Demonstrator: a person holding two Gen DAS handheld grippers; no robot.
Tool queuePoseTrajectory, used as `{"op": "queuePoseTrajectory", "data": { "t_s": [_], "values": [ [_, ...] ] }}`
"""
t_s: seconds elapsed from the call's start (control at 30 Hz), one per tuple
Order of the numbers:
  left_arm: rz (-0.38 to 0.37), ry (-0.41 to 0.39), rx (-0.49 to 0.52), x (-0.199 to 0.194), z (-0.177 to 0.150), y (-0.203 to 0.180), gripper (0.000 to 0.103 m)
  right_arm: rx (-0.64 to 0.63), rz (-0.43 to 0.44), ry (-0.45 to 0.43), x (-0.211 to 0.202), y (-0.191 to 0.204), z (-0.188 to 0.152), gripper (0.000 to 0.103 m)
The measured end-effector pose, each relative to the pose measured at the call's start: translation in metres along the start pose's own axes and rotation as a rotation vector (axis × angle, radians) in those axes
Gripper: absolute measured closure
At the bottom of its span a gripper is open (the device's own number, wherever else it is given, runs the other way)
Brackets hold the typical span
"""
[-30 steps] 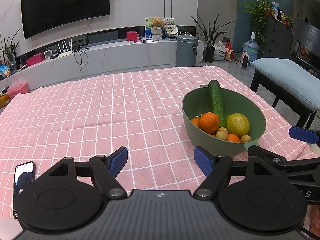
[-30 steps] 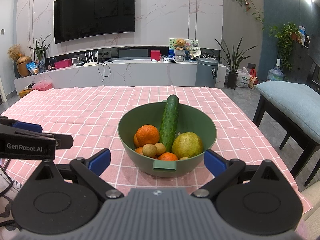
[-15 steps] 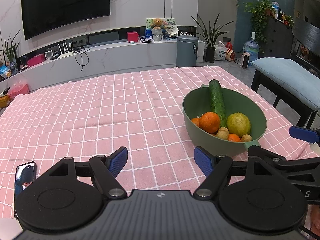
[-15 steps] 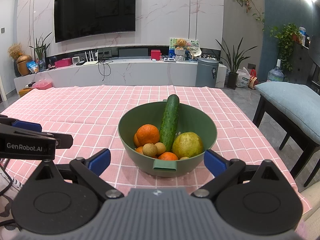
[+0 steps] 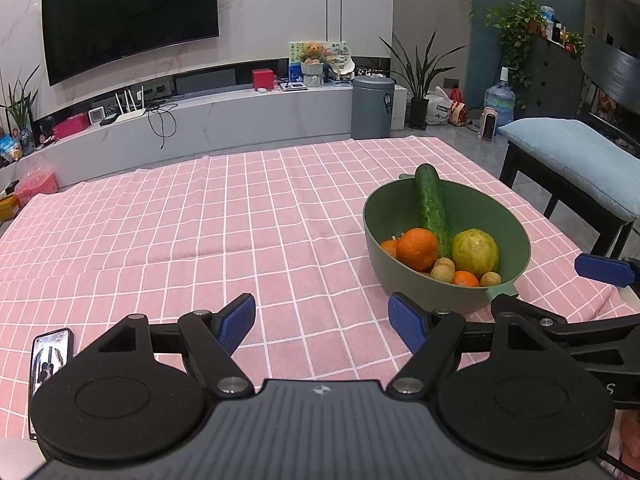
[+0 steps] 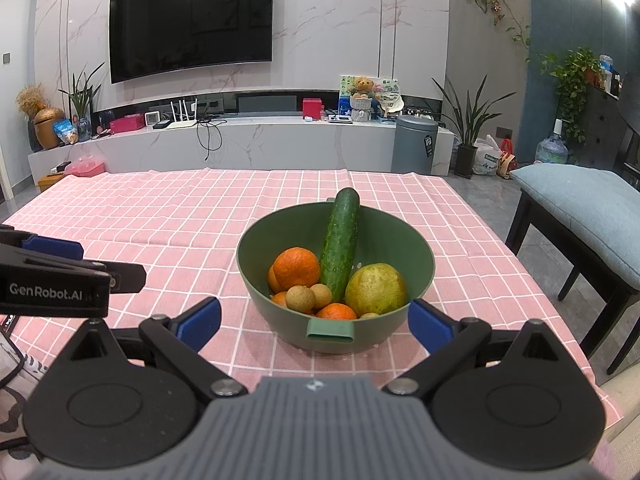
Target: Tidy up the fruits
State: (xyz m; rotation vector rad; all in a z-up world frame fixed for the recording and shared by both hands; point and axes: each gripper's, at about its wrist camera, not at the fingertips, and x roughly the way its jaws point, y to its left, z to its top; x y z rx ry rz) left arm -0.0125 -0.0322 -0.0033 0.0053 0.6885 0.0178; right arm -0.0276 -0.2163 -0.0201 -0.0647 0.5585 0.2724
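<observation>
Both grippers hung empty, fingers spread: right gripper (image 6: pixel 315 323) squarely facing the green bowl (image 6: pixel 421 257) on the table (image 6: pixel 168 224), left gripper (image 5: pixel 321 322) off to its side. Cucumber (image 6: pixel 341 245) leaned lengthwise away from the right fingers, over the far rim. Right view alone showed the bowl's near handle; left alone a phone (image 5: pixel 50 358)
</observation>
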Motion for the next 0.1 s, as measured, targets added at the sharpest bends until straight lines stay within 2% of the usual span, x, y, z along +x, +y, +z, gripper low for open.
{"op": "queuePoseTrajectory", "data": {
  "t_s": [0.1],
  "values": [
    [0.000,-0.001,-0.001,-0.0002,0.0003,0.0005,0.014,-0.002,0.000,0.001,0.0004,0.0009,0.0001,0.007]
  ]
}}
